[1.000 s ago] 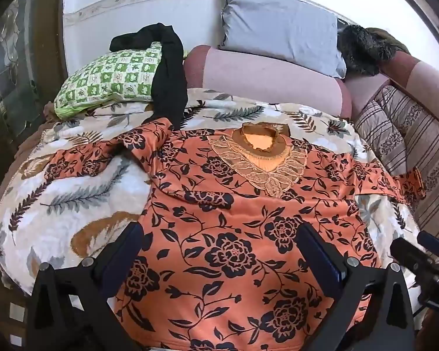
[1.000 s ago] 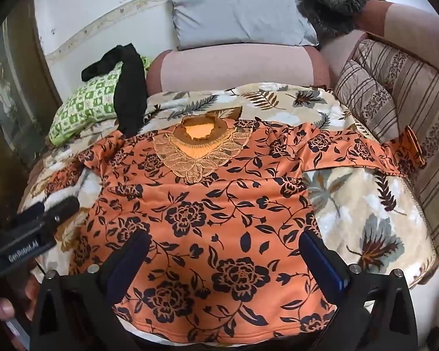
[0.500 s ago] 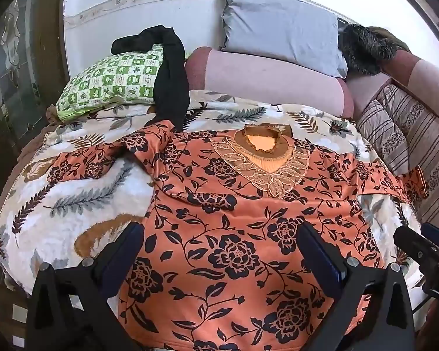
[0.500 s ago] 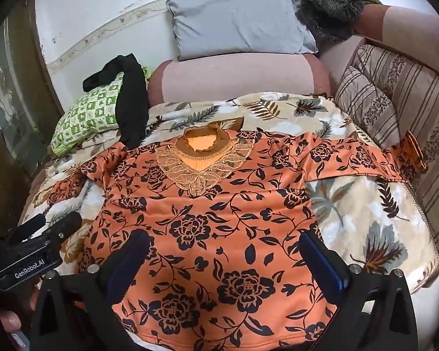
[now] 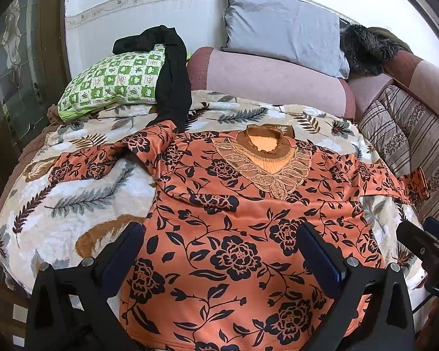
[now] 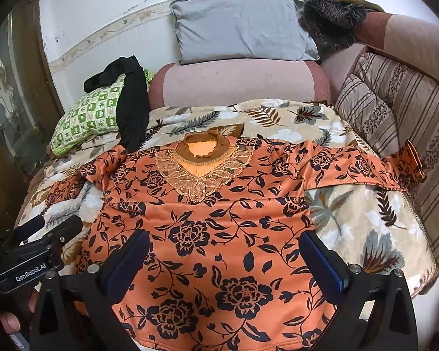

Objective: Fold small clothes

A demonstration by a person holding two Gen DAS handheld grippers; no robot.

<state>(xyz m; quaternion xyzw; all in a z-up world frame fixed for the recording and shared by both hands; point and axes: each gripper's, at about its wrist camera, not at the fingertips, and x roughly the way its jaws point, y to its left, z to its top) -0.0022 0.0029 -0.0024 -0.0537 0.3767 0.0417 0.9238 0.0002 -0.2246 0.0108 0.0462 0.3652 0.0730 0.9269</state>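
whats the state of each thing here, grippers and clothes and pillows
left gripper: open, empty, above the top's hem
right gripper: open, empty, above the top's hem
orange floral top: spread flat face up, unfolded
left sleeve: bent, crumpled
right sleeve: stretched out, cuff against the striped cushion
black garment: draped over the green checked pillow
grey pillow: propped upright

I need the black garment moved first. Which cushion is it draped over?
The green checked pillow, left of the grey pillow; the black garment hangs over its right end.
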